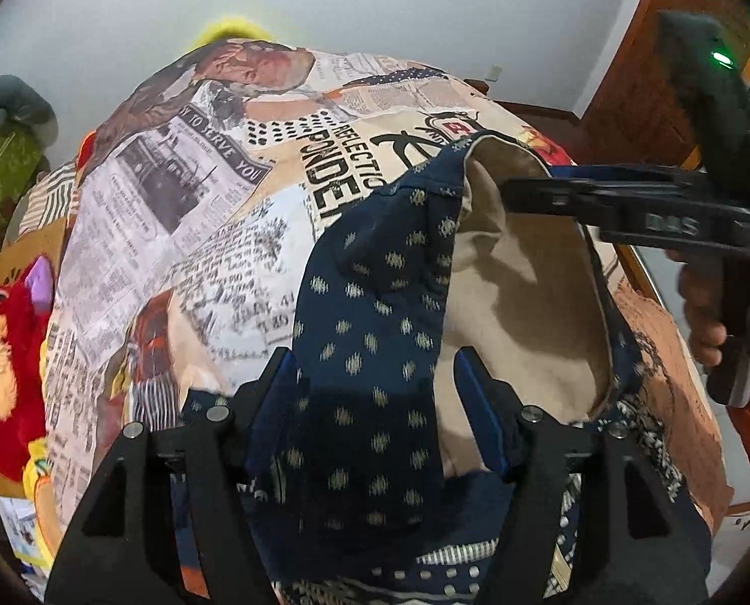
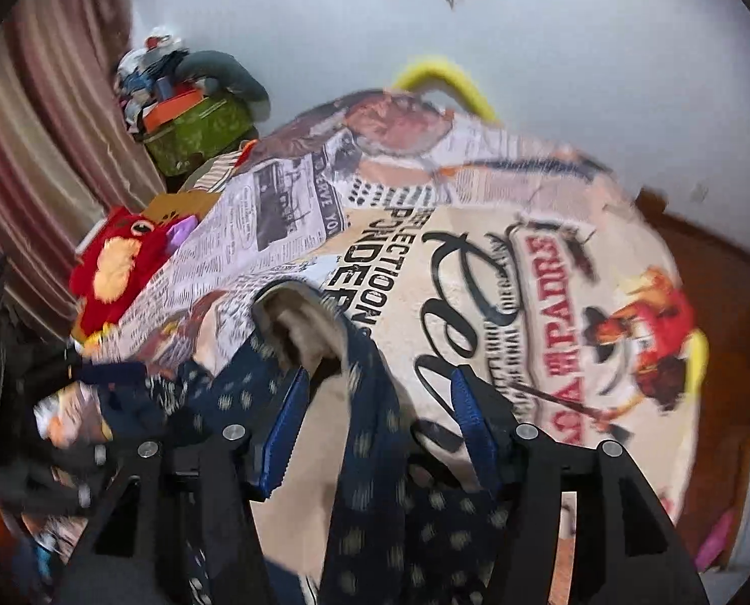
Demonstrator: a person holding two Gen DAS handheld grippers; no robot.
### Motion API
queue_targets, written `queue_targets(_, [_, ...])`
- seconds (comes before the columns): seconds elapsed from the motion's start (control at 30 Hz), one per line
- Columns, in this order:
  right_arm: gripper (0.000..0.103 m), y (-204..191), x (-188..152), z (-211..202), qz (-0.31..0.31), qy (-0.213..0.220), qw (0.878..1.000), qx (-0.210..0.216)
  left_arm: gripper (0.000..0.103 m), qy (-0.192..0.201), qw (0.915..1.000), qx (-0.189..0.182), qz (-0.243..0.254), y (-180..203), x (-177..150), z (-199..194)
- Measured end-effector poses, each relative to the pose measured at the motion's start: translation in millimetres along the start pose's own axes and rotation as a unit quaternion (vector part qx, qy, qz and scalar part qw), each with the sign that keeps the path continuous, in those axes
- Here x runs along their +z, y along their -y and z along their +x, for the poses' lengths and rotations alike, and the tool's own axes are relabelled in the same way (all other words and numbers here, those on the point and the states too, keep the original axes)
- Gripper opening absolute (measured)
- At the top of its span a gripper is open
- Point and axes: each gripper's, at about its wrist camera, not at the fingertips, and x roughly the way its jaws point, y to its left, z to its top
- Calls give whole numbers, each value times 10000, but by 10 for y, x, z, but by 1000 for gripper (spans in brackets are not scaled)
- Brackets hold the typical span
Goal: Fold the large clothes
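Observation:
A navy garment with pale dots and a beige lining lies bunched on a bed under a newspaper-print sheet. My left gripper hovers over it with its jaws apart. A dotted fold runs between the blue pads, which do not press on it. In the left wrist view my right gripper comes in from the right, its tips at the garment's turned-up beige edge. In its own blurred view the right gripper is open, with a navy strip loose between its fingers above the sheet.
A red plush toy sits at the bed's left edge, with a green box of clutter and a striped curtain behind it. A person's hand holds the right gripper's handle. Brown wooden furniture stands at the right.

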Motion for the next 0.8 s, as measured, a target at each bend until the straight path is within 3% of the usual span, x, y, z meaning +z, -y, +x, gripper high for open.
queue_targets(0.07, [53,44,68,190,120,-120,9998,133,64,24,10000,41,32,13,46,78])
queue_targets(0.17, [18,53,116,351,120,-244,9994,195,64,49,10000,46,8,14,96,181])
queue_targets(0.2, [11,40,121,380,90,-238,9995,179,64,58,10000,37,-38,10,108,205])
queue_targets(0.47, [3,-189,12,131,-211,98,9995,198,64,21,9998,-9,-174,-5,30,110])
queue_targets(0.8, [3,-802,-619,-830,-1004,244,9932,528,64,333,9993,130,-104,21,-376,-817])
